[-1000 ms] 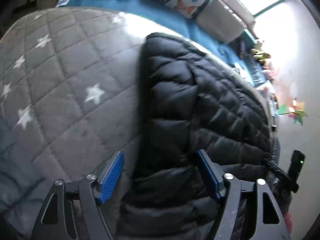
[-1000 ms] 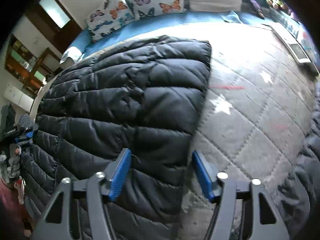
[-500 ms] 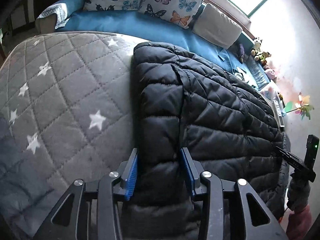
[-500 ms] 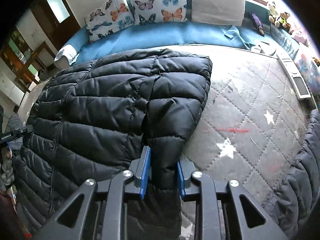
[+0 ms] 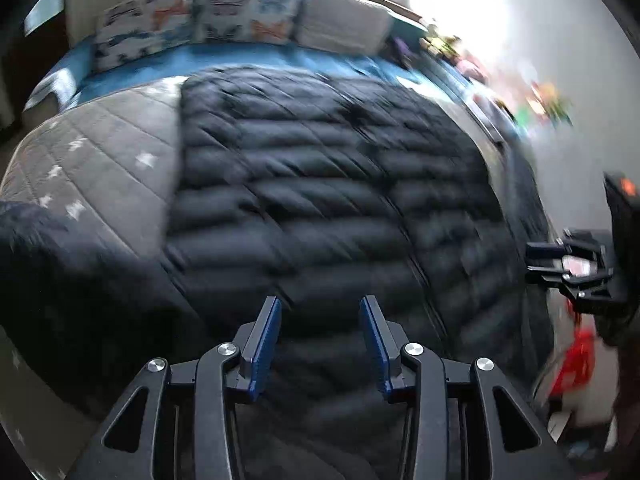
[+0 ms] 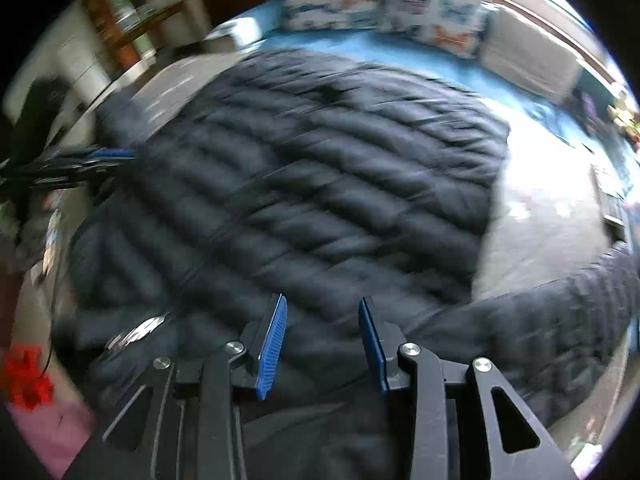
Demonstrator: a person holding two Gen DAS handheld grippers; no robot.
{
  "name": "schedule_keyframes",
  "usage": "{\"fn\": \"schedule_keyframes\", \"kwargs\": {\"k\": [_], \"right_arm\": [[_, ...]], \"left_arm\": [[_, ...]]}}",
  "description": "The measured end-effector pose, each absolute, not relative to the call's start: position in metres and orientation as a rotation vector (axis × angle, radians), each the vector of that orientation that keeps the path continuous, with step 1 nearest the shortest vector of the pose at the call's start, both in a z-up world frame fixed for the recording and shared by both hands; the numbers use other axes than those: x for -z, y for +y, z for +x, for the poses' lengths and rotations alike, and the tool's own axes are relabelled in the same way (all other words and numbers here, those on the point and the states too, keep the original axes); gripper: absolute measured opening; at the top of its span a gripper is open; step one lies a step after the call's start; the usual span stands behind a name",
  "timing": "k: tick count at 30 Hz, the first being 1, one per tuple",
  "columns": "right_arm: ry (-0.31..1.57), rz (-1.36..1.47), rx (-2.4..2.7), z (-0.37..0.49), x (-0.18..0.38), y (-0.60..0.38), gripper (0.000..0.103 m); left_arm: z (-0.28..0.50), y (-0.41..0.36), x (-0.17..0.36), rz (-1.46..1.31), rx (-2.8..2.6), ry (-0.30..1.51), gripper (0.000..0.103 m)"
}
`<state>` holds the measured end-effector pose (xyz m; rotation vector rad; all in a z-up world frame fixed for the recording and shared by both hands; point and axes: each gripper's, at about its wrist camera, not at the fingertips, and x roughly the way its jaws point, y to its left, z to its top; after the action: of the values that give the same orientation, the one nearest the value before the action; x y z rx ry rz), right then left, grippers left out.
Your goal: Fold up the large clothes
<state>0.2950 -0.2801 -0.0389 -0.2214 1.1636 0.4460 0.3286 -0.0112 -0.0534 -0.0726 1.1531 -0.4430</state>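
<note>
Both grippers released, raised: left gripper (image 5: 320,344), right gripper (image 6: 322,344) parted above jacket (image 5: 320,184)

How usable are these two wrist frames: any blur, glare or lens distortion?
Left wrist: jacket motion-smeared, window corner blown out, gripper sharp. Right wrist: same smear on the jacket, glare washes out the grey quilt, gripper crisp. Both show fisheye bowing and dark corners.

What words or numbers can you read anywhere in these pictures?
None can be read; both views are blurred.
Black puffer jacket: no label or brand shows.
Butterfly cushions: pictures only, no words.
Grey quilt: white stars only.
Small silvery patch at the jacket's near edge: too blurred to tell.
</note>
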Motion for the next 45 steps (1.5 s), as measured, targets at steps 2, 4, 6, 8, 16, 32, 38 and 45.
{"fn": "schedule_keyframes", "kwargs": {"k": [2,4,6,8,16,32,38,45], "right_arm": [[1.159,-0.252,-0.517,0.275,0.043,-0.26,0.041],[1.144,-0.265,-0.574,0.26,0.047,-0.246,0.041],[1.156,-0.272,-0.644,0.245,0.058,-0.232,0.041],[1.163,-0.319,-0.674,0.231,0.071,-0.22,0.041],[1.105,-0.435,-0.643,0.19,0.108,-0.213,0.042],[1.095,-0.23,-0.669,0.23,0.109,-0.205,0.045],[1.093,-0.239,-0.68,0.227,0.11,-0.208,0.046],[1.086,-0.261,-0.684,0.223,0.111,-0.2,0.054]], "left_arm": [[0.296,-0.027,0.057,-0.036,0.511,1.156,0.044],[0.272,-0.041,0.059,-0.01,0.565,1.149,0.044],[0.249,-0.054,0.058,0.004,0.62,1.114,0.044],[0.226,-0.067,0.058,0.006,0.685,1.071,0.044],[0.164,-0.094,0.096,-0.011,0.787,1.093,0.042],[0.161,-0.003,0.062,-0.226,0.619,1.02,0.045],[0.194,0.126,0.053,-0.54,0.259,0.922,0.074],[0.252,0.238,0.073,-0.863,0.11,0.828,0.074]]}}
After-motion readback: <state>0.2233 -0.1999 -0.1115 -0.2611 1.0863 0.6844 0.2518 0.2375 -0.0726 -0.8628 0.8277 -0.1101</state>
